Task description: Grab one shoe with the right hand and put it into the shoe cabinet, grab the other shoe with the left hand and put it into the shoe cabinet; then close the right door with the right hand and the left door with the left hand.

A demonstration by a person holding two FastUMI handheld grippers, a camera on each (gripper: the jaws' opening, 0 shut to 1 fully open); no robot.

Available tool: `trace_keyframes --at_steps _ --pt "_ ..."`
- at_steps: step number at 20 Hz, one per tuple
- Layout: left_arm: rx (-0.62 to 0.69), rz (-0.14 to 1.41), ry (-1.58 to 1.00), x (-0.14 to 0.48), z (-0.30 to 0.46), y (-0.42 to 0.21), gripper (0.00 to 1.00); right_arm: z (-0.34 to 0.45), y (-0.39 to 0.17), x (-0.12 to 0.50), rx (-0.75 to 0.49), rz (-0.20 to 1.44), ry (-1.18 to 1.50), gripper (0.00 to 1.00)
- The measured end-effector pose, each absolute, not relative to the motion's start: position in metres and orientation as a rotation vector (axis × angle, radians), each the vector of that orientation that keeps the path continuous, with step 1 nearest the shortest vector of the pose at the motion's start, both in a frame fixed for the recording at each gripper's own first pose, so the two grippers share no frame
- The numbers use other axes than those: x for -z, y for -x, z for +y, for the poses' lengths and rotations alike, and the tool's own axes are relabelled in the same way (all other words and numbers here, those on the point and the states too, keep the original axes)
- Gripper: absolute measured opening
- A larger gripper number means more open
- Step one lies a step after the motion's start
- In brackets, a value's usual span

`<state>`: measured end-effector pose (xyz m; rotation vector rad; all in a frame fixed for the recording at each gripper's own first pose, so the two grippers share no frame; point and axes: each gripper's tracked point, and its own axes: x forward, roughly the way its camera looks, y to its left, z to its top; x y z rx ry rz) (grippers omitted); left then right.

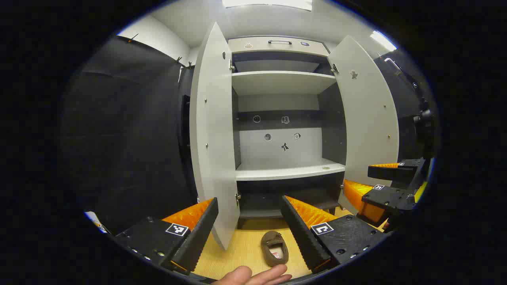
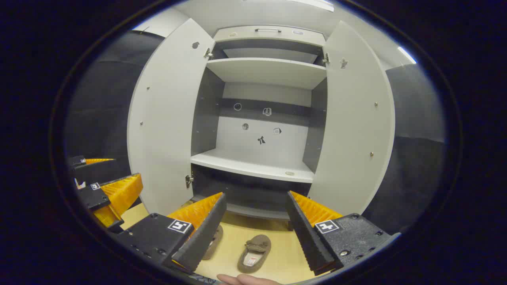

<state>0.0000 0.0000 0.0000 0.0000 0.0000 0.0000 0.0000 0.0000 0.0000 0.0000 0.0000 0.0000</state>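
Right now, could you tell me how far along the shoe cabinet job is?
Nothing looks done yet. Both brown shoes lie on the floor before the shoe cabinet: one shoe in full sight, the other shoe partly behind a finger. The left gripper and right gripper are open and empty. Left door and right door stand open. Left to do: both placements, both closings.

Both cameras are looking forward and slightly downward from low positions in front of the open shoe cabinet, facing into its shelves. The left gripper view is sitting left of the other, catching the right gripper at its right edge. The right gripper view is catching the left gripper at its left edge. Both are sharing the cabinet interior, both open doors, and the brown slipper on the wooden floor just ahead.
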Motion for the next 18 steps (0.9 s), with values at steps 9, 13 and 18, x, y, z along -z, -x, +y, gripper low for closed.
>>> trace_keyframes --at_steps 9,13,18 --pt "-0.007 0.057 0.017 0.018 0.003 0.021 0.96 0.008 0.000 0.045 -0.047 0.088 0.036 0.98" --pt "-0.017 0.033 -0.002 0.012 0.011 0.019 0.96 0.011 -0.001 0.034 -0.049 0.048 0.018 0.98" --pt "0.010 0.042 -0.003 0.013 0.007 0.015 0.96 0.023 -0.006 0.098 -0.104 0.180 0.058 0.98"
